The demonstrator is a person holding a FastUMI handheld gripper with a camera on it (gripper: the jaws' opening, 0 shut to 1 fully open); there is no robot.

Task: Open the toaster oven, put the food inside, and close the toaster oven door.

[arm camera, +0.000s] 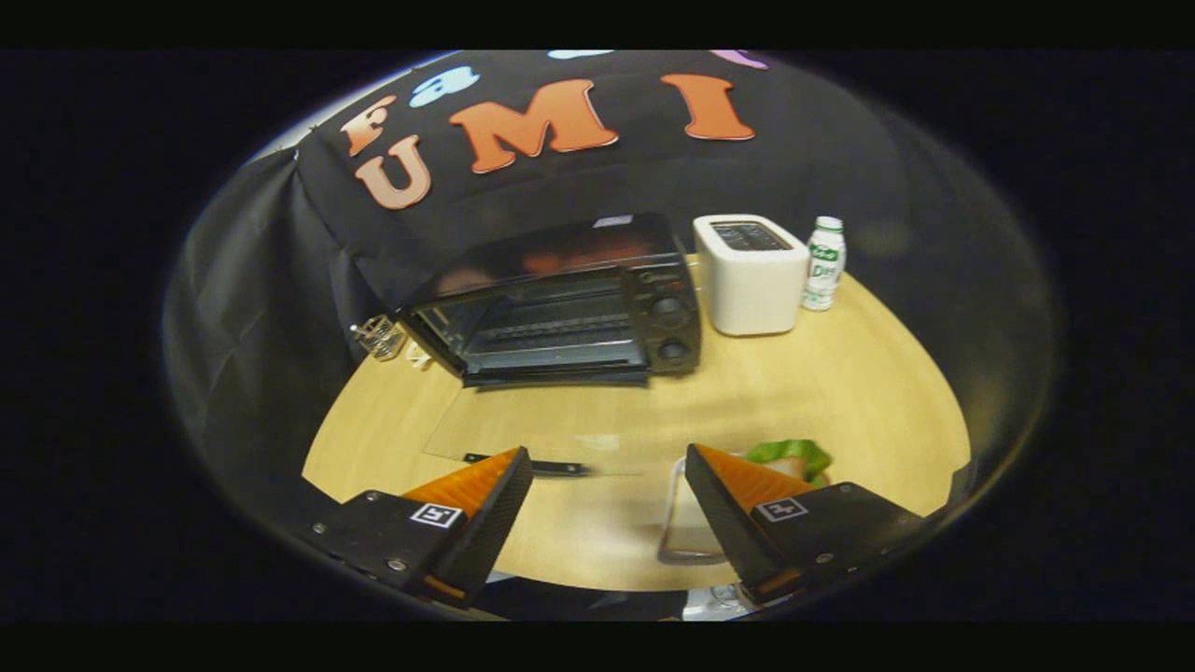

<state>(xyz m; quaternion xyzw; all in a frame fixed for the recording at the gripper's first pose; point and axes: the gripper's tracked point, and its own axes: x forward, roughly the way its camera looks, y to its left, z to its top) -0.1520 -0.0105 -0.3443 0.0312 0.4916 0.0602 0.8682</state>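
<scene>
Gripper view: black toaster oven (569,313) stands on the round wooden worktop (822,373), its glass door (532,439) dropped flat toward the tool (607,485), whose fingers are apart and empty. Green-leafed sandwich (792,459) sits beside the right finger. Judging by this, loading comes next: swing right, clamp the food. The oven's long axis runs crosswise, mouth facing the tool.

Black toaster oven (569,313), glass door (541,434) folded down flat; sandwich with lettuce (792,459) on table

The right finger (738,495) hides most of the tray (674,541) and sandwich (794,459); the bottle (824,263) label is blurred.
</scene>
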